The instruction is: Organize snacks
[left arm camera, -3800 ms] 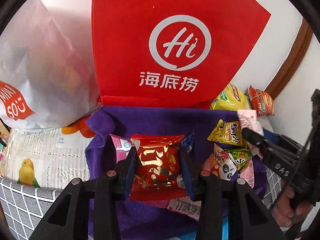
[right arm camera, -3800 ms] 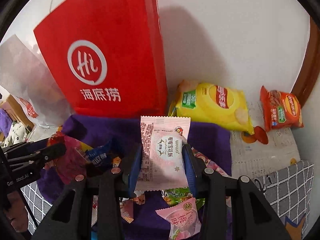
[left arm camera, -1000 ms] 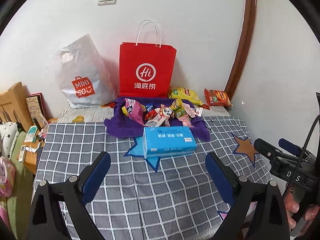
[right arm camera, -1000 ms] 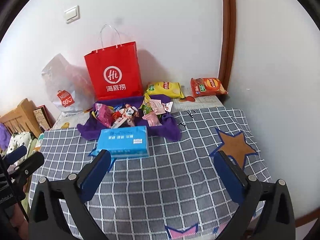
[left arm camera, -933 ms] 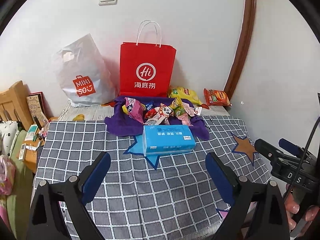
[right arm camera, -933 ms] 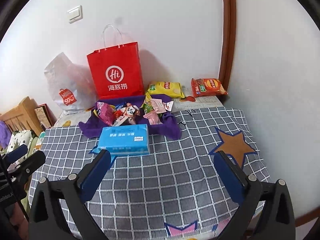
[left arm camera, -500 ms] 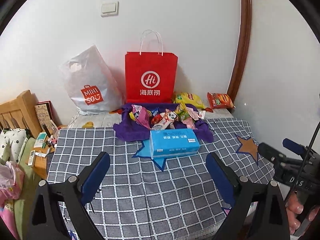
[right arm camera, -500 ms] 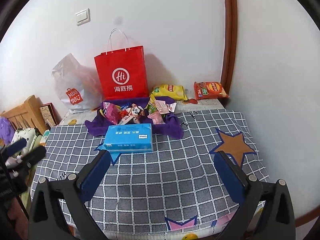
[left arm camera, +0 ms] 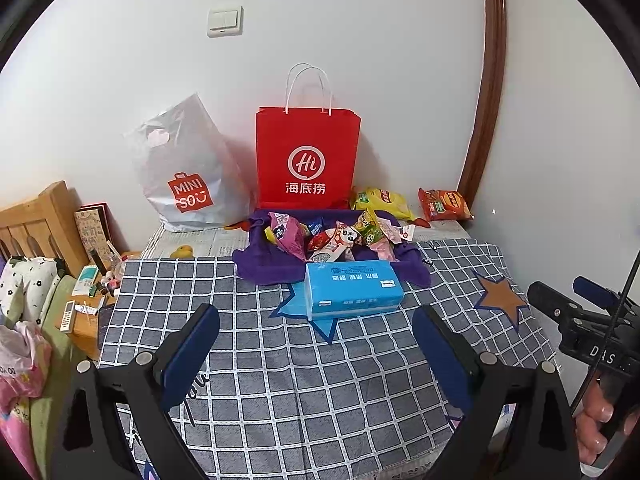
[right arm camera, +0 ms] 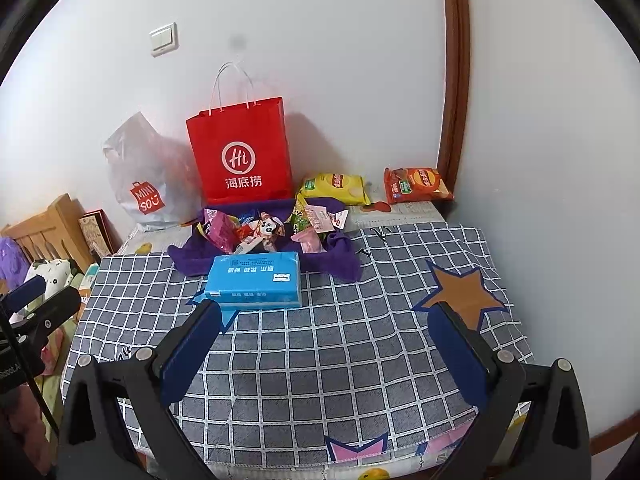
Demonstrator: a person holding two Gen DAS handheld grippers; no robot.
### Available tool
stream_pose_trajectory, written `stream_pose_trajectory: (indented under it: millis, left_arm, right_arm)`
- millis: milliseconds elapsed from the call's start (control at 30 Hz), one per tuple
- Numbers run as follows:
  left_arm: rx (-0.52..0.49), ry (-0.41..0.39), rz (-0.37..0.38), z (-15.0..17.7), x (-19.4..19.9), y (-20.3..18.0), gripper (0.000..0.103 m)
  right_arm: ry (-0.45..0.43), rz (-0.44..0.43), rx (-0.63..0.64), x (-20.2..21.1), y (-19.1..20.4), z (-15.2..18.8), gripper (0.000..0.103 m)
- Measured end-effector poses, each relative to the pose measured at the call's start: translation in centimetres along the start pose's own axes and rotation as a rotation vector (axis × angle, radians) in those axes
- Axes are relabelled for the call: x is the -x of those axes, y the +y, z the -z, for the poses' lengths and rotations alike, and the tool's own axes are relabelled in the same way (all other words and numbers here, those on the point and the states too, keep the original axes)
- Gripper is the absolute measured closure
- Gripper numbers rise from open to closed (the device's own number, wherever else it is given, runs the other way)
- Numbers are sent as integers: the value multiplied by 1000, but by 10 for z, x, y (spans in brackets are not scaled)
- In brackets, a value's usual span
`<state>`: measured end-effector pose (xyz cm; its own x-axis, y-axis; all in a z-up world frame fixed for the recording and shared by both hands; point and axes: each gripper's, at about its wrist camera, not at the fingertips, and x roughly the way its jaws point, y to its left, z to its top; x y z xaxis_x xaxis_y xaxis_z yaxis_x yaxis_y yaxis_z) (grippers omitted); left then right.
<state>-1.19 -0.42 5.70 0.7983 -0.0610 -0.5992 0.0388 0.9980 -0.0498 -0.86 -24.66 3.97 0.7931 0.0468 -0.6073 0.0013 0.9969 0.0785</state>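
A table covered with a grey checked cloth (left arm camera: 304,392) fills the near and middle of both views. The left gripper (left arm camera: 316,332) hangs over the near edge with its blue-padded fingers (left arm camera: 192,340) spread wide and nothing between them. The right gripper (right arm camera: 326,332) is likewise wide apart and empty, held above the near part of the table. Part of a hand (left arm camera: 596,428) shows at the right edge of the left view, wrapped around the right gripper's handle.

At the middle of the table lies a blue tissue pack (left arm camera: 352,288), flat on a blue star printed on the cloth. Just beyond it, touching its far edge, sits a heap of small snack packets (left arm camera: 340,236) on a rumpled purple cloth (left arm camera: 264,268). A red paper bag (left arm camera: 308,160) with white handles stands upright against the far wall, right behind the purple cloth. To its left leans a grey plastic shopping bag (left arm camera: 184,172). To its right, near the far wall, lie a yellow chip bag (right arm camera: 336,186) and, further right beside a brown door frame, an orange chip bag (right arm camera: 418,184). A wooden headboard (left arm camera: 36,224) is at the far left.
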Motion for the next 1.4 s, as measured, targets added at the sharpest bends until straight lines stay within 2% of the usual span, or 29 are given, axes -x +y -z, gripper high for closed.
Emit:
stream_pose_trajectory:
  millis: [1400]
  left_arm:
    - [-10, 14, 10, 4, -2, -6, 5]
  right_arm:
    - [-6, 2, -12, 4, -4, 4, 1]
